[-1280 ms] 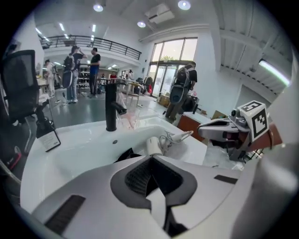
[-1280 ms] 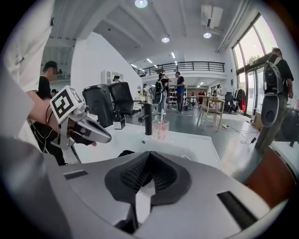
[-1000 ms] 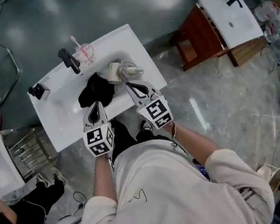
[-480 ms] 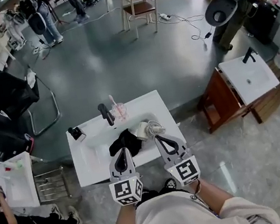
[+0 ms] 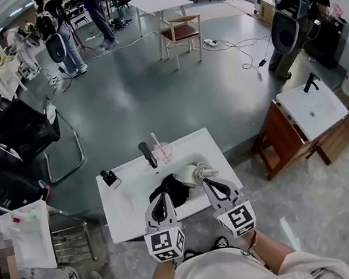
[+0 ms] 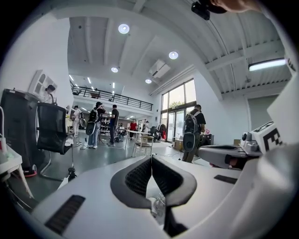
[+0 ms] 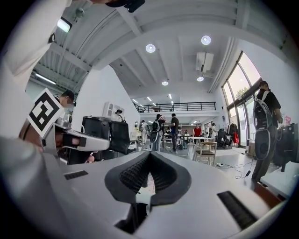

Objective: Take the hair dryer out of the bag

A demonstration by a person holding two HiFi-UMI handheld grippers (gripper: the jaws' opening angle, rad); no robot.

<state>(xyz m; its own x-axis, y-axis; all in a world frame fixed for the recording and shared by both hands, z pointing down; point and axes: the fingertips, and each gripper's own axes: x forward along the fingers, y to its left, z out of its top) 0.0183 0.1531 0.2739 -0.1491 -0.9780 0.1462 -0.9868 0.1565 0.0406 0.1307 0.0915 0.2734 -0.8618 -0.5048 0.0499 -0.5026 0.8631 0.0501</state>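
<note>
A black bag [image 5: 170, 190] lies crumpled in the white washbasin [image 5: 127, 210], seen in the head view. The white hair dryer [image 5: 192, 173] with its coiled cord rests just right of the bag, outside it. My left gripper [image 5: 161, 202] hangs over the basin's front edge near the bag, jaws shut and empty. My right gripper [image 5: 208, 185] hangs beside the dryer, also shut with nothing in it. Both point level across the room: the left gripper [image 6: 152, 161] and the right gripper [image 7: 149, 156] each show closed pads against the hall beyond.
A black faucet [image 5: 146, 154], a pink cup with a toothbrush [image 5: 163, 152] and a small black item [image 5: 109, 178] stand on the basin's back rim. A second basin on a wooden stand [image 5: 310, 111] is at right. An office chair [image 5: 23, 132] and people stand further off.
Both grippers have risen away from the bag and dryer and levelled out, still shut. The head view has tilted up, so the basin looks smaller and farther.
</note>
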